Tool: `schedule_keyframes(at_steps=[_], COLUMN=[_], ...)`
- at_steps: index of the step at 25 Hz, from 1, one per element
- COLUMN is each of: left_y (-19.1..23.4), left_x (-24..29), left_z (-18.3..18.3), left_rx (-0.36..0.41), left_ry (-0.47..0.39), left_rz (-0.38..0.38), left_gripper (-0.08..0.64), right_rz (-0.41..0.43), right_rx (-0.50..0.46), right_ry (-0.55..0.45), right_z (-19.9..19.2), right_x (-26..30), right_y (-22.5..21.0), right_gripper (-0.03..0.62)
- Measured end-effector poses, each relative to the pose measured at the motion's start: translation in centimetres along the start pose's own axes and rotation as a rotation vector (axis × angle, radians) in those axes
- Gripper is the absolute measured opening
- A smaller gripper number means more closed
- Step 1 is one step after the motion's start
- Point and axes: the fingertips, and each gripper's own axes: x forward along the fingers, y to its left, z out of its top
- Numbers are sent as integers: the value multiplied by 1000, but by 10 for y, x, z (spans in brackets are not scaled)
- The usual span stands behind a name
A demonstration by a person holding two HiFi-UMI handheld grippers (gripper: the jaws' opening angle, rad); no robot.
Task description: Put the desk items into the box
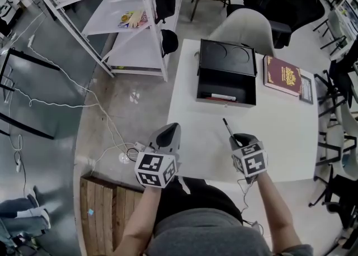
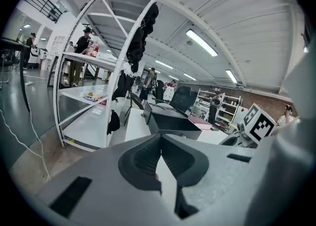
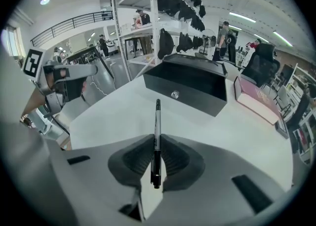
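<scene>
A black open box stands at the far side of the white table, with a marker lying inside it. My right gripper is shut on a black and grey pen, which sticks out forward between the jaws and points toward the box. In the head view the pen angles up from the gripper toward the box. My left gripper hovers at the table's near left edge, its jaws closed together with nothing between them.
A maroon book and a small dark frame lie right of the box. A white chair stands behind the table. White shelving stands left, cables run over the floor, and a wooden pallet sits near left.
</scene>
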Motion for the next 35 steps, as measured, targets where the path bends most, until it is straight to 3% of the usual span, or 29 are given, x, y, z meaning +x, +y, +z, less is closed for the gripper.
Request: schedule_keyframes(at_steps=[13, 23, 35], left_y=[-13, -23, -22], left_x=[12, 16, 30], left_z=[19, 38, 53], left_rx=[74, 118, 134], left_ry=[-15, -45, -60], left_rz=[-23, -7, 6], left_gripper=[6, 6, 6], right_rz=[-49, -62, -49], right_rx=[-4, -88, -229], right_ry=[-175, -253, -326], right_z=[36, 63, 126], right_x=[-55, -79, -77], right_y=[-26, -54, -74], right_gripper=[48, 48, 48])
